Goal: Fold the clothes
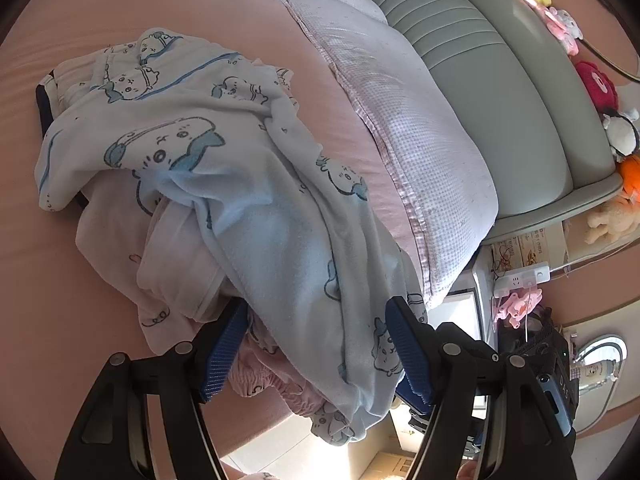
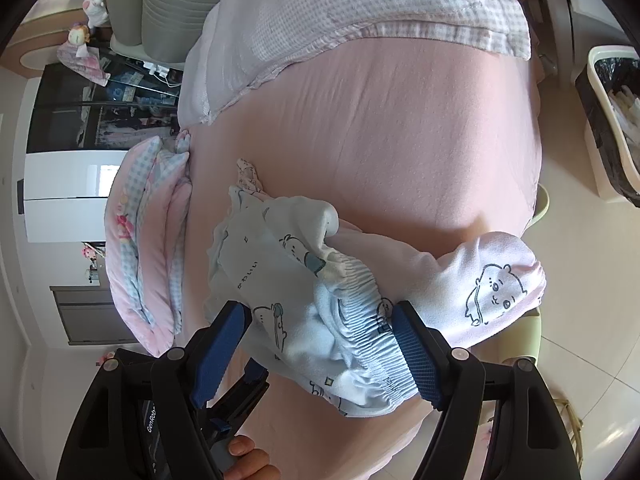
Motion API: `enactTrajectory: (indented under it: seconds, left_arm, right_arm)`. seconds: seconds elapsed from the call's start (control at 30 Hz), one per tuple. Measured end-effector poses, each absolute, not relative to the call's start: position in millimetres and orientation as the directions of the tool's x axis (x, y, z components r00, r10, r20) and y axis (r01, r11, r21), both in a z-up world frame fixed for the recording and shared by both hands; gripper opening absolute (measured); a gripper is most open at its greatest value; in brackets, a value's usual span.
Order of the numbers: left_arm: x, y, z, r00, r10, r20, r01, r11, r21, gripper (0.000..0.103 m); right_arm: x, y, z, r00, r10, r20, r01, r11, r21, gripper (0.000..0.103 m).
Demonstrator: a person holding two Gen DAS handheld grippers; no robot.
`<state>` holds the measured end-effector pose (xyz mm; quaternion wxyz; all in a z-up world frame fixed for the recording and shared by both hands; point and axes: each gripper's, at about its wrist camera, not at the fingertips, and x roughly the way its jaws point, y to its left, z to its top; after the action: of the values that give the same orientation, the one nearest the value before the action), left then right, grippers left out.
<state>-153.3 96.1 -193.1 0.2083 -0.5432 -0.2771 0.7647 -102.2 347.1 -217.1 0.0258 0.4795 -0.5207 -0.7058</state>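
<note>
Evidently the work is at its very start: picking one garment out of a heap before any fold can be made. The pale blue cartoon-print pyjama trousers [image 1: 256,208] lie crumpled across the pink bedsheet [image 1: 120,0], running in the left wrist view from about 10 o'clock down to 6 o'clock, where one end droops over the bed edge. Their cloth looks soft and slightly fleecy, printed with outlined little animals. Beneath them sits a pink pyjama piece [image 1: 168,264] of similar knit, with a gathered pink hem showing near 6 o'clock.

The left gripper [image 1: 316,354] stands wide open, its ribbed blue pads [image 1: 224,356] straddling the hanging blue cloth without pinching it. The right gripper [image 2: 320,352] is likewise spread wide around the shirred elastic waistband [image 2: 364,320]; the far pad touches the band, yet nothing is clamped, as far as I can judge.

The next move, I think, calls for both sets of jaws to close on the waistband or a leg end, then lift the blue piece free of the pink one and spread it flat on bare sheet toward 12 o'clock.

Farther out, a checked lilac quilt [image 1: 420,152] lies bunched against the padded grey-green headboard [image 1: 500,80], plush toys [image 1: 592,84] line the ledge at 2 o'clock, and a lined waste bin [image 2: 612,120] stands on the floor.
</note>
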Motion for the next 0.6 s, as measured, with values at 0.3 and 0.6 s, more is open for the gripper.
enactTrajectory:
  seconds: [0.3,0.6]
  left_arm:
    - [-149.2,83.5,-194.9,-0.337,0.631,-0.699,0.058,-0.727,-0.685,0.052]
    - [-149.3,74.8,-176.8,-0.347,0.703,-0.621,0.035,-0.652,-0.758,0.05]
  right_arm:
    - [-94.4,347.8,-209.9,-0.597,-0.403,-0.694,-0.487,-0.505,0.713,0.053]
    - [-105.6,342.2,-211.1,-0.603,-0.433,-0.67,-0.408,-0.554,0.726,0.052]
